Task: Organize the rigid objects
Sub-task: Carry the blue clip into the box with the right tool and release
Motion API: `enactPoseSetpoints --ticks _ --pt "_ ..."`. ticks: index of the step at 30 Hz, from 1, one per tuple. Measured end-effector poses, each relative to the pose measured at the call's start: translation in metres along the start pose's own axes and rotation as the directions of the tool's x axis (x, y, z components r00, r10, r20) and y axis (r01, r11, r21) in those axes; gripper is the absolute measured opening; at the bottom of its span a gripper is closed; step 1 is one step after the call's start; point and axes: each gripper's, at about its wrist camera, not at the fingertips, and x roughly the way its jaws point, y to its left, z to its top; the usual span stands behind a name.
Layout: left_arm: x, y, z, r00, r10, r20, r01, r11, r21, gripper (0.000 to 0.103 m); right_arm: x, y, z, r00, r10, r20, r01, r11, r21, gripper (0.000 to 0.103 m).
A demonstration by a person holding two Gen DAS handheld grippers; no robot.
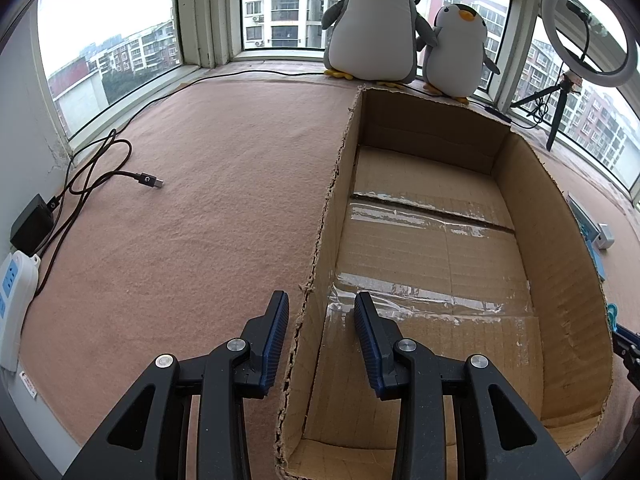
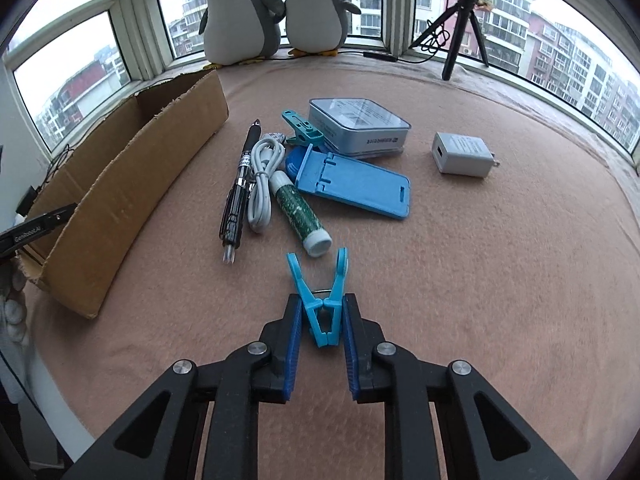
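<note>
From the left wrist camera, the left gripper (image 1: 322,306) hangs with its fingers spread apart and nothing between them, straddling the torn left wall of the cardboard box (image 1: 560,248). The box lies open on the pink blanket (image 1: 200,200), its taped floor bare. Two plush penguins (image 1: 376,24) stand at the blanket's far edge by the window, just behind the box. A black cable (image 1: 100,168) loops near the left edge, beside a white power strip (image 1: 14,284). A ring light (image 1: 588,28) on a tripod stands toward the far right corner.

From the right wrist camera, the right gripper (image 2: 322,310) pinches a blue clothespin (image 2: 322,300) by its handle end, the clip's mouth gaping away from the camera. Mid-blanket beyond it lie a black pen (image 2: 240,192), a coiled white cable (image 2: 262,184), a green glue stick (image 2: 300,216), a blue phone stand (image 2: 356,182), a teal clip (image 2: 300,128), a grey tin (image 2: 358,126) and, apart to the right, a white charger (image 2: 464,154). The box stands at the blanket's left edge.
</note>
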Motion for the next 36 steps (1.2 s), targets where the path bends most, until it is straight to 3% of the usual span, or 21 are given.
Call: enactPoseSetpoints --ticks 6,16,23,31,33,34,35,36 --pt "0.000 -0.001 0.000 1.000 -0.006 0.001 0.006 1.000 -0.001 0.037 -0.029 0.015 -0.007 0.997 0.041 0.070 -0.043 0.998 0.034 0.017" --pt "0.000 0.000 -0.001 1.000 -0.012 0.000 0.012 1.000 -0.004 0.037 -0.057 0.112 0.034 0.965 0.169 0.200 -0.147 0.982 -0.121 0.017" --pt "0.000 0.000 -0.001 1.000 -0.015 0.001 0.015 1.000 -0.003 0.037 -0.034 0.159 0.045 0.963 0.207 0.172 -0.176 0.968 -0.176 0.017" --pt "0.000 0.001 -0.001 1.000 -0.016 0.001 0.016 1.000 -0.004 0.037 -0.016 0.180 0.041 0.968 0.213 0.133 -0.183 0.961 -0.208 0.018" --pt "0.000 0.001 -0.001 1.000 -0.016 0.001 0.016 1.000 -0.003 0.037 -0.015 0.183 0.040 0.968 0.212 0.133 -0.181 0.960 -0.216 0.032" --pt "0.000 0.001 -0.001 1.000 -0.015 0.001 0.015 1.000 -0.003 0.037 -0.016 0.182 0.039 0.966 0.217 0.138 -0.184 0.959 -0.217 0.052" --pt "0.000 0.001 -0.001 1.000 -0.015 0.001 0.015 1.000 -0.003 0.037 -0.018 0.182 0.038 0.964 0.218 0.150 -0.184 0.959 -0.215 0.063" --pt "0.000 0.001 -0.001 1.000 -0.015 0.001 0.015 1.000 -0.003 0.037 -0.021 0.182 0.037 0.963 0.218 0.159 -0.183 0.960 -0.212 0.063"
